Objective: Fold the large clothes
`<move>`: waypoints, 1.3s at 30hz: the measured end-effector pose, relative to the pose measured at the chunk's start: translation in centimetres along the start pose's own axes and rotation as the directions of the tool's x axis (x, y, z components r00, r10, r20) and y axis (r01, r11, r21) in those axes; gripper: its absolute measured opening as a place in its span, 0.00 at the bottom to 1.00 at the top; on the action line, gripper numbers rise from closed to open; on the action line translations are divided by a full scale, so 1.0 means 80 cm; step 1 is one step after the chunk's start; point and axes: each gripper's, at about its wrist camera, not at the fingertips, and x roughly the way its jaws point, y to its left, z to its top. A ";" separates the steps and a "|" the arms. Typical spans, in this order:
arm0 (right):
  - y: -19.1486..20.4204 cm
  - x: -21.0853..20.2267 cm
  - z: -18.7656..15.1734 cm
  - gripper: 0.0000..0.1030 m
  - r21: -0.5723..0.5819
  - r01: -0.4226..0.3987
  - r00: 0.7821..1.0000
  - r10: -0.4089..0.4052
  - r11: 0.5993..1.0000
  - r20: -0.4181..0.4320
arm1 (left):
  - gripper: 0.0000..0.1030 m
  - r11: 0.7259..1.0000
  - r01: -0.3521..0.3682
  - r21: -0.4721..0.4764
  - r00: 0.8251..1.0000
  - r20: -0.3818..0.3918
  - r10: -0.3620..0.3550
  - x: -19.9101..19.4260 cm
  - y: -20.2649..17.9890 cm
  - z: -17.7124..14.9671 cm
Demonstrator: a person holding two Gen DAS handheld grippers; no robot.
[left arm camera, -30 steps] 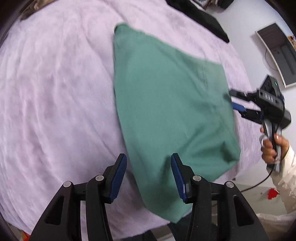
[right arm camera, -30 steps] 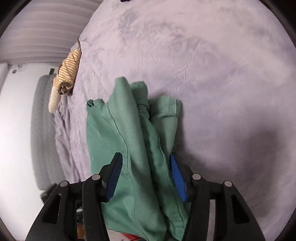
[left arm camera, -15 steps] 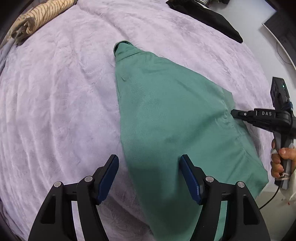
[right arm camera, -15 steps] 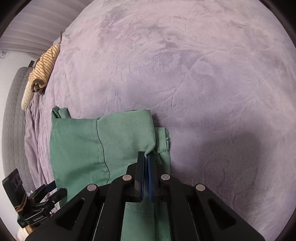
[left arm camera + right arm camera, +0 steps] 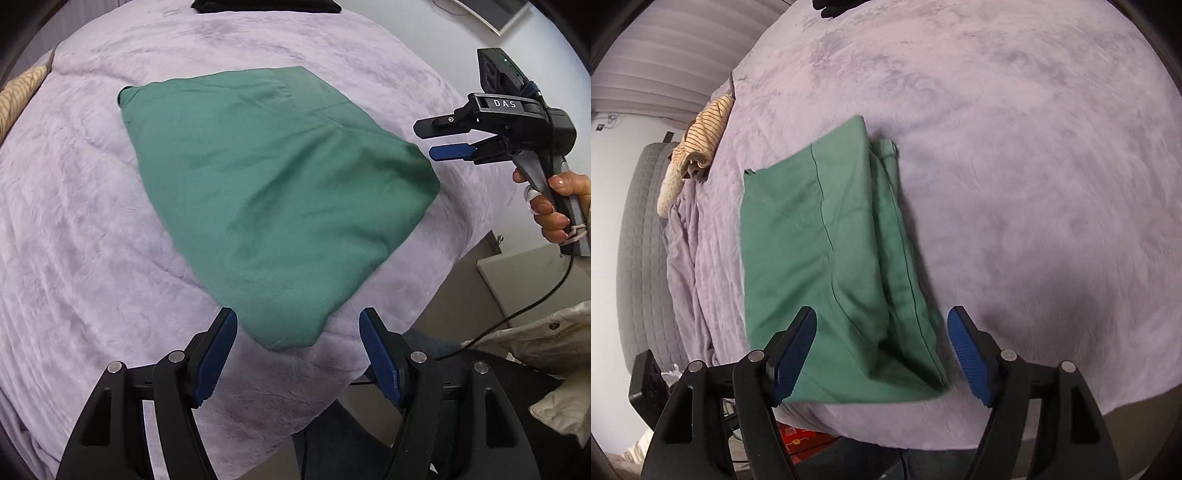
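A: Where is the folded green cotton garment (image 5: 273,199) found?

B: It is laid flat on the bed covered by a lilac plush blanket (image 5: 81,236), near the bed's edge, and is seen in the right wrist view (image 5: 827,266) as a stacked rectangle with a dark seam running along it. Extra layers are shown along its right side.

A: How is the left claw (image 5: 297,354) held?

B: It is held released above the garment's near corner; its blue pads are spread wide and nothing is pressed between them.

A: And the right claw (image 5: 881,354)?

B: Its jaws are opening, and the blue pads are set apart on either side of the garment's near end without pressing on it. From the left wrist view the same claw (image 5: 436,142) is seen beside the garment's right corner, clear of the cloth, with its grey handle gripped by a hand (image 5: 554,206).

A: What else is seen on the bed?

B: A striped tan cloth bundle (image 5: 701,144) is left at the far left edge, and a black garment (image 5: 266,5) at the far end
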 end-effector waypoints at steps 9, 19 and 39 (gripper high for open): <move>0.018 0.033 -0.043 0.72 -0.092 0.109 0.993 -0.113 0.990 -0.042 | 0.68 0.963 -0.242 0.119 0.970 0.047 0.238 0.050 -0.026 -0.007; -0.058 0.053 -0.061 0.06 0.165 0.031 0.997 -0.020 0.986 -0.070 | 0.68 0.983 -0.159 -0.087 0.986 -0.058 0.155 0.060 0.040 -0.047; -0.068 0.073 -0.051 0.04 0.196 0.021 0.990 0.007 0.980 -0.140 | 0.69 0.975 -0.041 -0.216 0.999 -0.027 0.036 0.067 0.044 -0.017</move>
